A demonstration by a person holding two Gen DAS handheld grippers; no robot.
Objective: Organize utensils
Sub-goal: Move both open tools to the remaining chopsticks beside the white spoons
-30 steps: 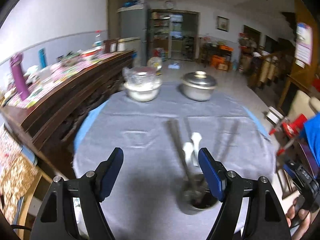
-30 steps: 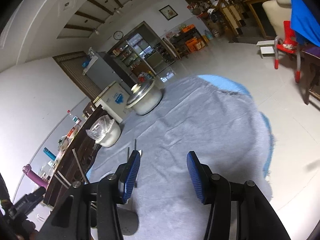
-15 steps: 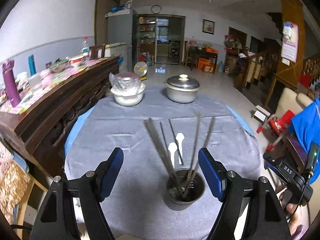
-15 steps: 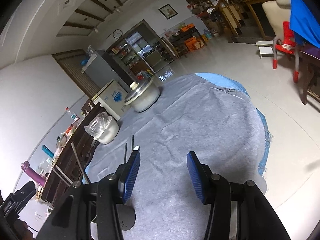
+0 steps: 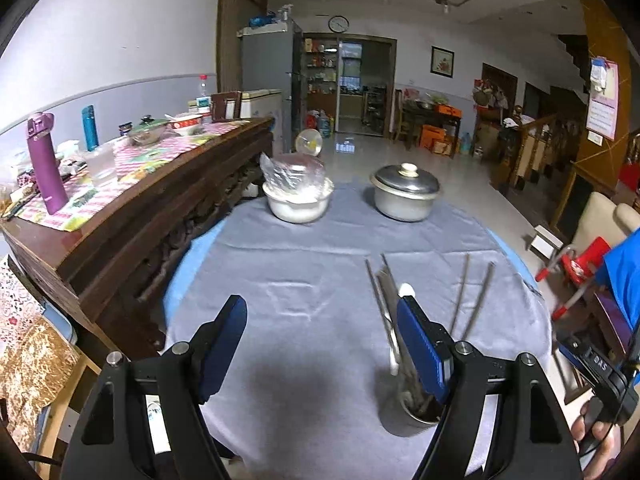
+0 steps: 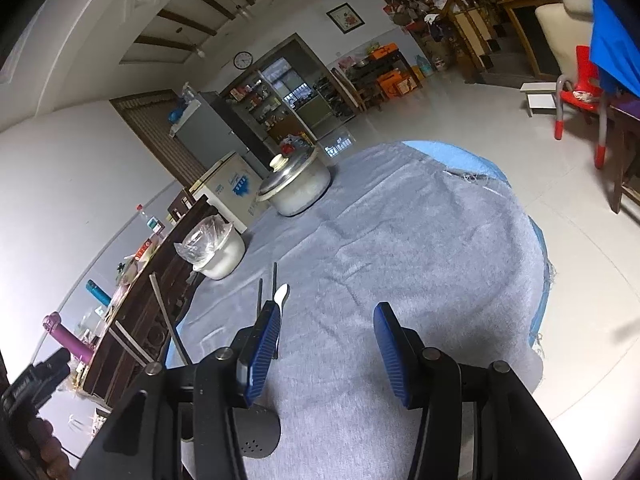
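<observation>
Cup (image 5: 412,410): metal, upright on the grey cloth (image 5: 320,272) of the table (image 5: 188,264), near edge, right of centre. Holds the utensils.

Chopsticks (image 5: 460,296): long metal rods standing in the cup, long axes rising from it and fanning away toward the far side of the table; one pair leans left of upright, another right. Somewhat blurred.

Spoon (image 5: 407,290): white, bowl end up, handle down into the cup; only the tip shows above the gripper finger. In the right wrist view the spoon (image 6: 281,293) and two rods rise just behind the left finger.

Left gripper (image 5: 320,344): jaws wide apart, nothing between them. The cup sits behind its right finger (image 5: 420,348), outside the gap, partly hidden by it.

Right gripper (image 6: 326,350): jaws about half apart, empty, over bare cloth. The cup (image 6: 256,434) lies just left of its left finger.

Change from earlier frames: half a second ago the cup stood between the left gripper's fingers, toward the right one; it now lies behind the right finger, the view having shifted left. Right view nearly unchanged.

Beyond: bowl (image 5: 298,200) covered with plastic and lidded pot (image 5: 406,192) at the table's far edge, well apart from the cup. Sideboard (image 5: 132,208) to the left.
</observation>
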